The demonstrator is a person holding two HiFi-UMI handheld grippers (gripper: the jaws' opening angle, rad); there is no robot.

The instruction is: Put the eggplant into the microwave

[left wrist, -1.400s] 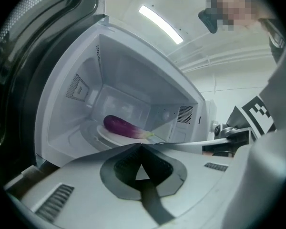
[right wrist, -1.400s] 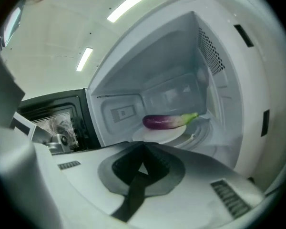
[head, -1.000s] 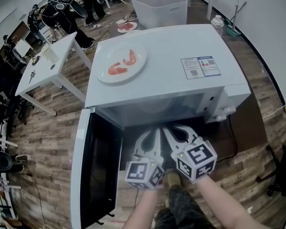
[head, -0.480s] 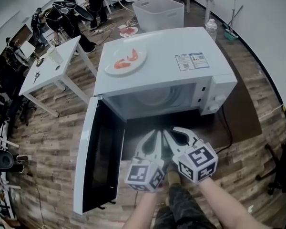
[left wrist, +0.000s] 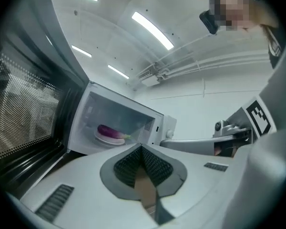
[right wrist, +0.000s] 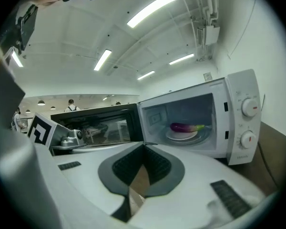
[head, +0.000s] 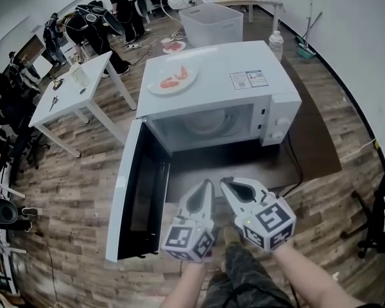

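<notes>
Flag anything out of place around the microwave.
A plate of red food sits on top of the microwave, an odd perch. The door hangs wide open, with the eggplant already inside.

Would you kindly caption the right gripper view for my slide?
Shut right gripper faces the open microwave, eggplant on the plate inside.

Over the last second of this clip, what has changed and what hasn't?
The left claw and right claw drew back from the microwave mouth toward the person, both shut and empty. Nothing was grasped or released. The eggplant stays inside, the door stays open, and the plate on top is unmoved.
</notes>
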